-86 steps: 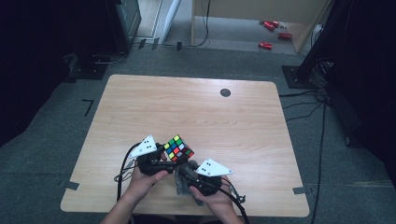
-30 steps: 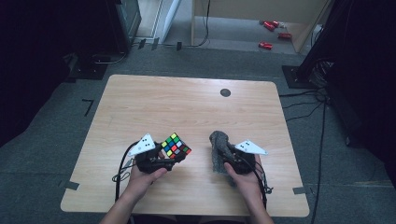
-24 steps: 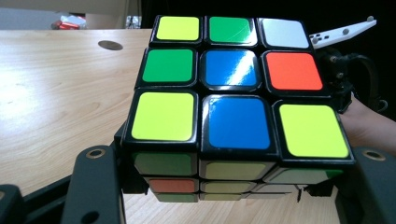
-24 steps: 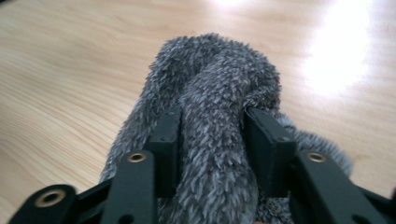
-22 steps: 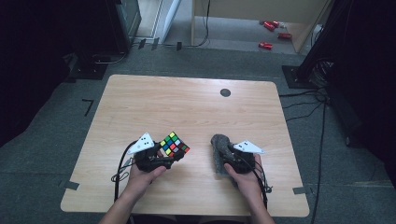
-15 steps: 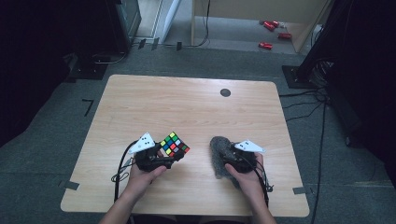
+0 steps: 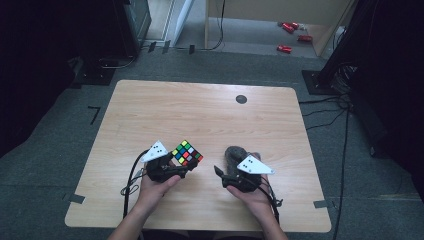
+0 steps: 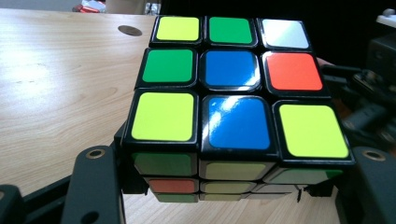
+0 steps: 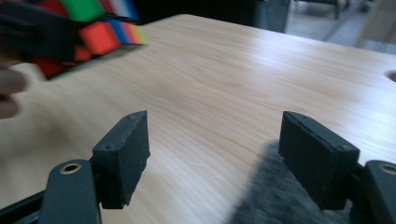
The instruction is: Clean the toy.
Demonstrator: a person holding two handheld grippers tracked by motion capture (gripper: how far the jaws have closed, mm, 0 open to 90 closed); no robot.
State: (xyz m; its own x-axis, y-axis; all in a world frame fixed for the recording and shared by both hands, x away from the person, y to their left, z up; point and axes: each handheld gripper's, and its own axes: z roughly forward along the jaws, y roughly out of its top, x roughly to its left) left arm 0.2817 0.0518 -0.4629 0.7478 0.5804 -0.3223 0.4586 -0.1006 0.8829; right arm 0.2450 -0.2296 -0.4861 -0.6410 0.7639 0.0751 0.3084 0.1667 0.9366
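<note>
Cube (image 7: 186,153): pinched between the jaws of the left gripper (image 7: 170,167), lifted off the table (image 7: 210,115) and tilted, near the front edge, left of centre.
Cube grip: jaws pressed on two opposite sides of the lower layers, as seen in the left gripper view (image 8: 233,93); top face left bare, probably so a layer could be turned by the other tool.
Left gripper: closed on the cube, held steady by the left hand (image 7: 152,187), judged to serve as a vice.
Right gripper (image 7: 225,175): jaws spread wide with nothing between them; bare wood between the pads (image 9: 126,149) in the right gripper view.
Right gripper aim: pointed toward the cube (image 9: 84,28), apart from it, likely lined up for a grasp on the free side.
Grey thing (image 7: 233,154): soft, fuzzy, just beside the right gripper; identity not clear.
Edges: both hands close to the front edge, little room backward.
Open room: far half of the table bare except for a dark round hole (image 7: 241,99); ample space forward and to either side.
</note>
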